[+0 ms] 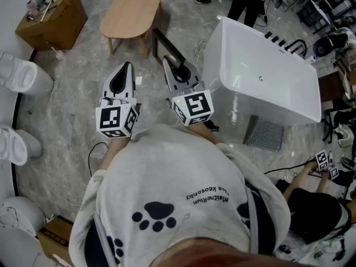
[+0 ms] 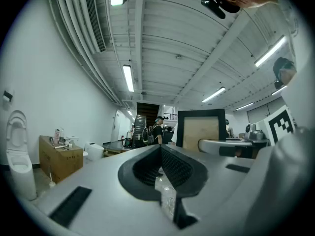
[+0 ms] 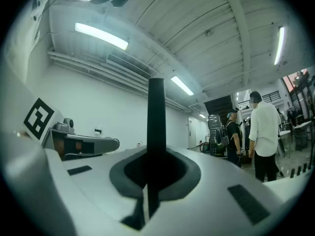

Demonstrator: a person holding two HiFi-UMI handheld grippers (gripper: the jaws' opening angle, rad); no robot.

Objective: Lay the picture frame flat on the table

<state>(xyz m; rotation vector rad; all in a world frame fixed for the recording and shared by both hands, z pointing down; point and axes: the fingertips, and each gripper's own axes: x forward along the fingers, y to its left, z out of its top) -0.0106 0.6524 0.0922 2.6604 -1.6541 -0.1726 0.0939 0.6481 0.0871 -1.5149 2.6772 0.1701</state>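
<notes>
Right gripper (image 1: 177, 70) is holding the picture frame (image 1: 167, 45).
Its jaws are pinching the frame's edge; left gripper (image 1: 128, 67) jaws are meeting, empty.

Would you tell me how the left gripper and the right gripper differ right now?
The left gripper's jaws are shut on nothing; the right gripper's jaws clamp the picture frame by its black edge. The left gripper stands apart from the bathtub; the right gripper is right beside it. Both point toward the wooden table.
</notes>
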